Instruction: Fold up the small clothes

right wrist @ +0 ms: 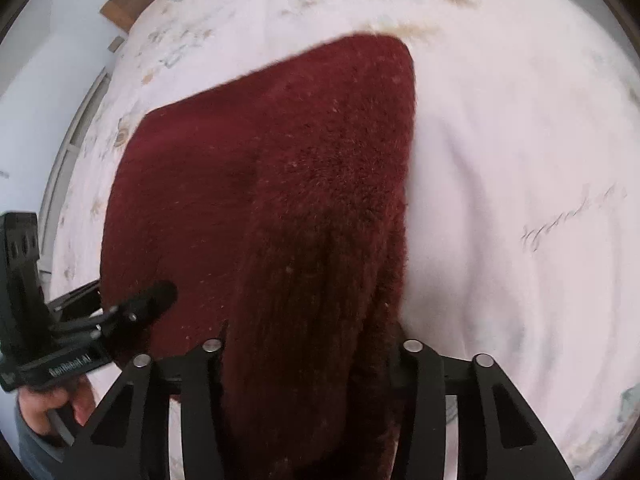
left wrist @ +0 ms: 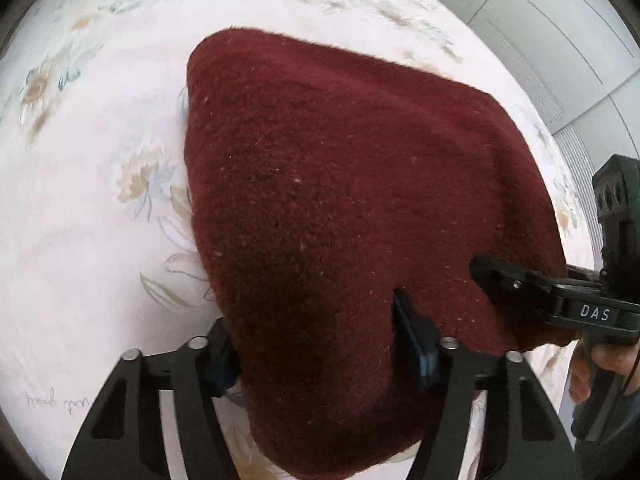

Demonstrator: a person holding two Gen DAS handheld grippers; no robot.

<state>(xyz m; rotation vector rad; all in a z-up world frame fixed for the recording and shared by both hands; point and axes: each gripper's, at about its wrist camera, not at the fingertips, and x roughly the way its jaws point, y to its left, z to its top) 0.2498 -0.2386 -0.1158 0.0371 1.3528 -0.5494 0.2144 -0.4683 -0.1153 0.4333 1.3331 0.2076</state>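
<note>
Left gripper (left wrist: 320, 344) was partly closed, grasping the near edge of the dark red garment (left wrist: 340, 180). Right gripper (right wrist: 312, 360) likewise clenched that edge.

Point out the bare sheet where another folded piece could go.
Bare sheet lies on the left of the red cloth in the left view, and right of it in the right view. The near edge is crowded: left gripper and right gripper both hold it.

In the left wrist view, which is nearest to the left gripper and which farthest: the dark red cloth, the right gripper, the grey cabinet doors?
1. Dark red cloth: between the left gripper's fingers.
2. Right gripper: at the right, on the cloth's edge.
3. Grey cabinet doors: upper right, beyond the bed.
</note>
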